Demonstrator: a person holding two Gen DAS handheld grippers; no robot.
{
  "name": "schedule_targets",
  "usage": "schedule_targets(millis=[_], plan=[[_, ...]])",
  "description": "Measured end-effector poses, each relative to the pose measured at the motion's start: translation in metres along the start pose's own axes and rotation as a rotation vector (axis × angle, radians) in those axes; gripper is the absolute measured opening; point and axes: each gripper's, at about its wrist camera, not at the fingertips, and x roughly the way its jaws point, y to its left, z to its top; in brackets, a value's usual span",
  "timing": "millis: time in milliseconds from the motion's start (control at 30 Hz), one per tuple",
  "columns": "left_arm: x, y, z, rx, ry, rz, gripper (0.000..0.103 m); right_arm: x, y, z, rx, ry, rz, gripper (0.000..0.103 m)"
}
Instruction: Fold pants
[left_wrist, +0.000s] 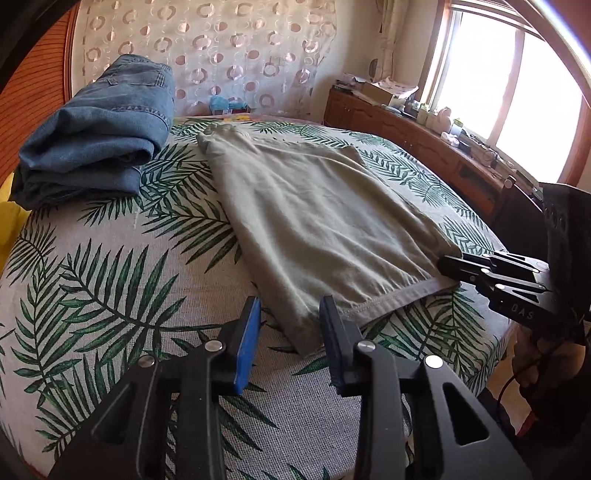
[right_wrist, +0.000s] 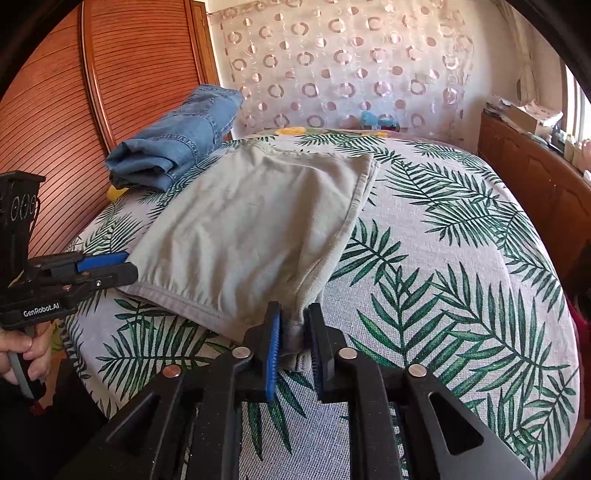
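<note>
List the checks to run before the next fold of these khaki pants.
1. Left claw gripping the near corner: not ok. The jaws are open and the fabric is loose between them.
2. Right claw gripping the other near corner: cannot tell. There is fabric between its fingers.
3. Both claws at the same stitched edge: ok.
4. Khaki pants lying flat on the leaf-print bedspread: ok.
5. Folded jeans apart from the pants: ok.
</note>
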Motion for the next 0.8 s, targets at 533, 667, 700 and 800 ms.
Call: schedule_targets(millis=[533, 667, 700, 800], plan=[[-0.008, -0.009, 0.001, 0.017, -0.029, -0.030, 0.011, 0.000, -0.006, 0.000, 0.008, 0.003, 0.064, 0.012], [-0.022, -0.011, 0.005, 0.024, -0.061, -0.045, 0.011, -0.001, -0.006, 0.000, 0.016, -0.003, 0.070, 0.009], [-0.025, -0.012, 0.006, 0.029, -0.067, -0.048, 0.011, -0.002, -0.007, 0.000, 0.019, -0.003, 0.075, 0.009], [-0.032, -0.015, 0.009, 0.040, -0.080, -0.055, 0.011, -0.009, -0.006, 0.002, 0.020, -0.018, 0.084, 0.008]])
